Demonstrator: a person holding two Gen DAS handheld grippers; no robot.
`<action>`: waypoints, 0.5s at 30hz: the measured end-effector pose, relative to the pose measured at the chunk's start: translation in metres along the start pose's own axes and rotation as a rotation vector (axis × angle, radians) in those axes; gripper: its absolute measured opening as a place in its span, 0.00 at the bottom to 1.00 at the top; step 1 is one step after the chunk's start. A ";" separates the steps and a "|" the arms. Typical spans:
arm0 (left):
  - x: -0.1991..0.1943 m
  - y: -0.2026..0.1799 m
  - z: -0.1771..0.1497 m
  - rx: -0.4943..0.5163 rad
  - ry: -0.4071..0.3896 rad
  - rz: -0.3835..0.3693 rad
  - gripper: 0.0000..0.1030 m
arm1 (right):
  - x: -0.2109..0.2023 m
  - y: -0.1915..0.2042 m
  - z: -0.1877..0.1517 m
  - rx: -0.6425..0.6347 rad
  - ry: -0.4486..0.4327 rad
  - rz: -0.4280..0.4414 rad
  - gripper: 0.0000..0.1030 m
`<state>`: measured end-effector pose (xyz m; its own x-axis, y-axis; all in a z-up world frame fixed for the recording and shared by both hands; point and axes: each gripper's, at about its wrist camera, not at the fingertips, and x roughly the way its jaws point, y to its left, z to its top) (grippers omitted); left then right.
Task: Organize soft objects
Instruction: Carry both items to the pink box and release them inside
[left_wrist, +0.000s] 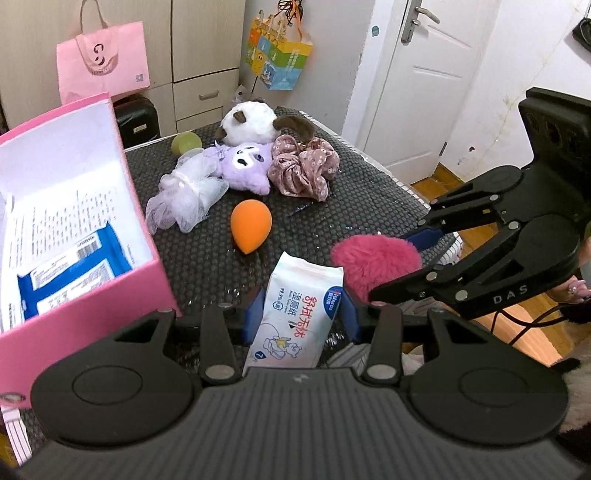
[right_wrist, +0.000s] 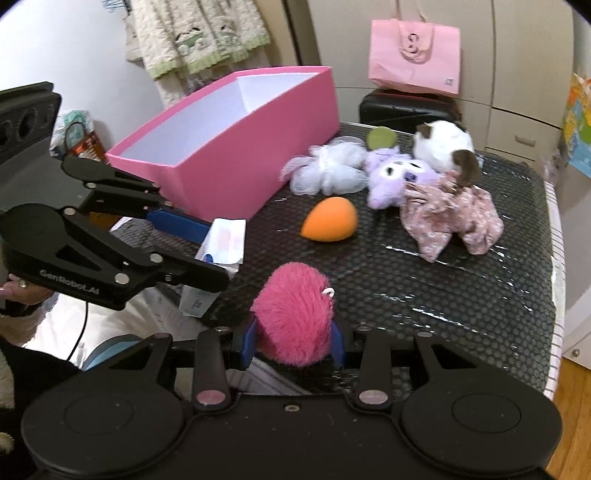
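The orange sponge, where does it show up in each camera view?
Left wrist view: the orange sponge sits center-left on the black mat, beyond the wipes pack.
Right wrist view: the sponge sits just above center, beyond the pink pom-pom.
Shared landmark: the purple plush lies just behind it in both.

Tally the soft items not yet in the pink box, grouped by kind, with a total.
Plush toys: 2 (white-and-brown plush, purple plush)
Sponges or puffs: 3 (orange sponge, green puff, pink pompom)
Mesh bath pouf: 1
Floral scrunchie: 1
Wet-wipes pack: 1
Total: 8
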<state>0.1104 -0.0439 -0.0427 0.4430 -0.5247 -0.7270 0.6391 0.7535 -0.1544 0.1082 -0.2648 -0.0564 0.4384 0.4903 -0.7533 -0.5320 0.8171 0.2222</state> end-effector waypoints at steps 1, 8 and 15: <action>-0.003 0.001 -0.001 -0.006 0.000 -0.001 0.41 | -0.001 0.003 0.000 -0.005 0.002 0.008 0.43; -0.028 0.006 -0.011 -0.047 -0.005 0.003 0.41 | -0.006 0.026 0.005 -0.051 0.028 0.056 0.43; -0.056 0.013 -0.017 -0.086 -0.041 0.072 0.41 | -0.009 0.054 0.016 -0.110 0.028 0.110 0.43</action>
<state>0.0836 0.0022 -0.0156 0.5127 -0.4821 -0.7104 0.5487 0.8204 -0.1608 0.0876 -0.2201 -0.0278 0.3535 0.5652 -0.7454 -0.6526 0.7199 0.2363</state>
